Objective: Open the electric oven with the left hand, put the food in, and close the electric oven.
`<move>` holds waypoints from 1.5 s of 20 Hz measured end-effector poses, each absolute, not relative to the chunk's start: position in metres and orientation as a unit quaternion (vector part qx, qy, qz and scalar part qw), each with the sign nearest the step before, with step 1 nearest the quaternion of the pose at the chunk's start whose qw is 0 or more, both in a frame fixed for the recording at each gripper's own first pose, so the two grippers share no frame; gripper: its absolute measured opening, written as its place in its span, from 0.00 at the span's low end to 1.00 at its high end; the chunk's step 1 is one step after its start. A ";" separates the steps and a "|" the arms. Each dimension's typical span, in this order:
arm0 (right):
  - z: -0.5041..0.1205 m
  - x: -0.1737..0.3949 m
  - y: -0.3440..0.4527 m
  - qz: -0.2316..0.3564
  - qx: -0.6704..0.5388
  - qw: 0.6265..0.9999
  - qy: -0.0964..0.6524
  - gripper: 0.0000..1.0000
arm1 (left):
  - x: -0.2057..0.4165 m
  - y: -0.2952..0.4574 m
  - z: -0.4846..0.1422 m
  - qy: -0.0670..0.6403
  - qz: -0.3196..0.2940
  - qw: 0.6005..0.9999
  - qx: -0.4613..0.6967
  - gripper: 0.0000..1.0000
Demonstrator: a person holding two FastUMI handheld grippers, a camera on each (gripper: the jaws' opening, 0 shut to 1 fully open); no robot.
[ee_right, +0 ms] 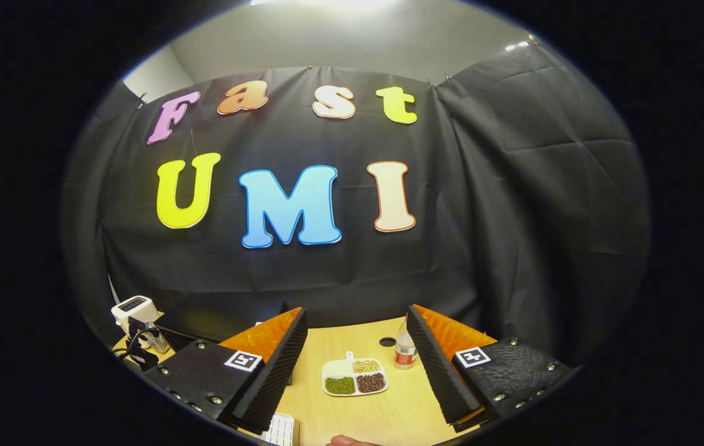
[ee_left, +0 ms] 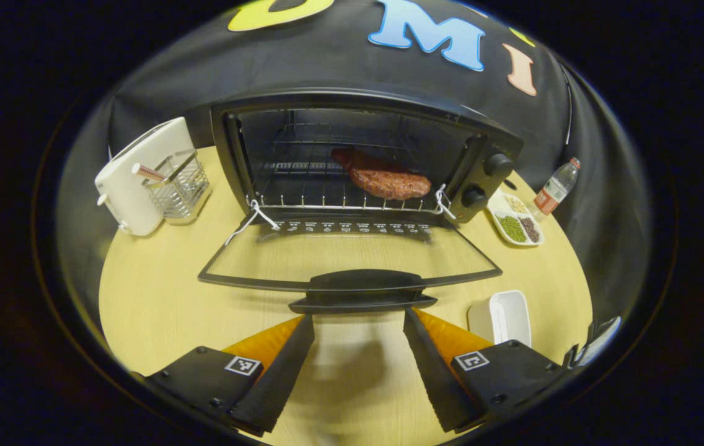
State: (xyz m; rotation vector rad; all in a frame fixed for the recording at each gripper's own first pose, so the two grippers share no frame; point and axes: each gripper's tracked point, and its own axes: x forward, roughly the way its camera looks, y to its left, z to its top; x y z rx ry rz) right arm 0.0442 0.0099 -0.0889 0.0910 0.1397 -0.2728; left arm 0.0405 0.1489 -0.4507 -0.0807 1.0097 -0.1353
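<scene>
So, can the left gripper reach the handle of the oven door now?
Probably yes. The left gripper is open and faces the door handle directly. The door lies folded down, and only bare table lies between them.

The bottle is partly hidden behind the right finger (label too small to tell).

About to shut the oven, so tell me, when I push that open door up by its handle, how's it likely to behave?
The door lies flat, hinged at the oven mouth, so it should swing up stiffly, not flop. Its glass pane suggests some weight, perhaps fragile if slammed. The handle looks smooth, so the open left gripper might slip; push from underneath.
</scene>
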 end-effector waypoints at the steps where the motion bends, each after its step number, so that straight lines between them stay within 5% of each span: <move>1: -0.088 0.045 0.011 -0.134 0.045 0.988 0.069 0.98 | 0.041 0.149 -0.447 0.479 -0.064 0.875 -0.040 0.98; 24: -0.091 0.043 0.000 -0.152 0.049 0.984 0.074 0.97 | 0.105 0.144 -0.364 0.353 -0.075 0.932 -0.025 0.98; 30: -0.075 0.053 0.022 -0.127 0.034 0.989 0.065 0.97 | 0.107 0.157 -0.287 0.255 -0.061 0.964 -0.034 0.98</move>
